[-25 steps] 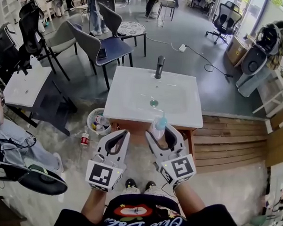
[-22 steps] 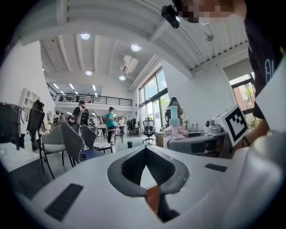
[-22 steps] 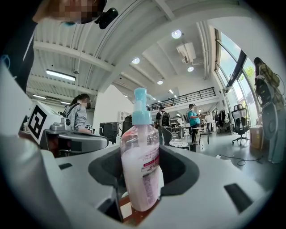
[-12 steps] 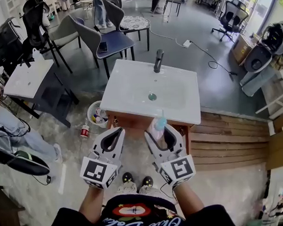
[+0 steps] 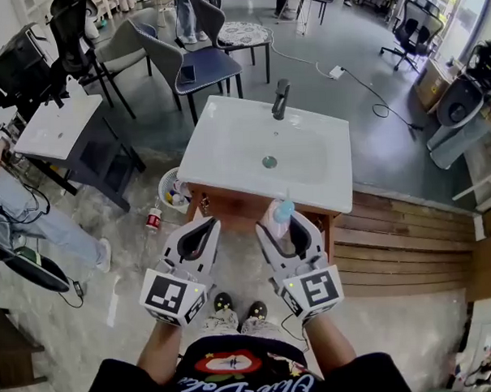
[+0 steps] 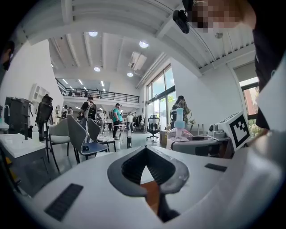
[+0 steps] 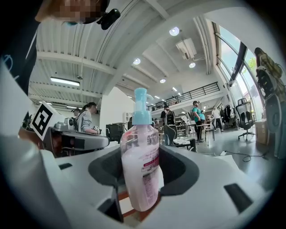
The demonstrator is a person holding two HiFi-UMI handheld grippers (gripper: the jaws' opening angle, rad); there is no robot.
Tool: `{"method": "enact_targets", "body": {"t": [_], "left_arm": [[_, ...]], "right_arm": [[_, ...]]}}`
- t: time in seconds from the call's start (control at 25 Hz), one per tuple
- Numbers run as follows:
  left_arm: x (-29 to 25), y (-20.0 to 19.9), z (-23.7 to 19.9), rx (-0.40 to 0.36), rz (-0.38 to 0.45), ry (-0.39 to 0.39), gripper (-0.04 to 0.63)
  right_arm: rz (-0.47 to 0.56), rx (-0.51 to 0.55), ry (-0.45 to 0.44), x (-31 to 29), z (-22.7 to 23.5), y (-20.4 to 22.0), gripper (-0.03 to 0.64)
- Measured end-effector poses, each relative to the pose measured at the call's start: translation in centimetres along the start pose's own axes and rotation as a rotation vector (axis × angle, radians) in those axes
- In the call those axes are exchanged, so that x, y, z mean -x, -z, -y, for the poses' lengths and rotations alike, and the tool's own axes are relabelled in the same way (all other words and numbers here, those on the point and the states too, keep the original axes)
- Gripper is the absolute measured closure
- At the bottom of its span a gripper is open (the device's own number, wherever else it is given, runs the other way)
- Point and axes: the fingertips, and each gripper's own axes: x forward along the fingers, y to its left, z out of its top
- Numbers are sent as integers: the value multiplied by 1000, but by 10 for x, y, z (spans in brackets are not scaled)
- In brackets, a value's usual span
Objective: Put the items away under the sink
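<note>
1. A pink pump bottle [image 7: 140, 165] is gripped upright by its lower body in the right gripper [image 5: 286, 230]. It is carried in the air just short of the front edge of the sink [image 5: 227, 143], not yet put away.
2. The left gripper [image 5: 200, 234] is seen clenched on nothing, its jaws met at the tips, just beside the right.
3. Risk: the bottle is tall and held low, so it could be tipped or slid out of the jaws when it is lowered toward the cupboard [image 5: 230, 210] under the sink.
4. Risk: the pump head could be knocked against the sink's front edge if the bottle is brought under without being dropped low enough.
5. Risk: the cupboard front appears closed, though this cannot be told for certain. A door would have to be pulled by the empty gripper, and the handle could be missed.
6. Counted: one pump bottle, two grippers and one sink with one tap [image 5: 281, 98]. On the floor by the sink's front left corner are one basket [image 5: 163, 196] and, near it, one small bottle [image 5: 154, 219].
</note>
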Motion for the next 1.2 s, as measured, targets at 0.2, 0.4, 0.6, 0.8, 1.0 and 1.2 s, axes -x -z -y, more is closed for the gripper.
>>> {"method": "enact_targets", "body": {"t": [0.2, 0.4, 0.6, 0.8, 1.0, 1.2], "left_arm": [[-4, 0, 2, -23, 0, -14, 589], [-6, 5, 3, -37, -18, -35, 589], [-6, 5, 7, -38, -19, -52, 589], [-7, 6, 8, -51, -23, -69, 589], [-10, 7, 11, -59, -26, -70, 589], [-12, 11, 3, -40, -28, -51, 589]], "right_arm": [[-1, 2, -19, -2, 3, 5, 385], [-4, -13, -39, -2, 5, 11, 385], [-7, -18, -56, 1, 7, 13, 385], [-11, -16, -72, 2, 9, 19, 385], [-22, -16, -87, -1, 7, 23, 385], [-23, -15, -84, -10, 1, 23, 385]]}}
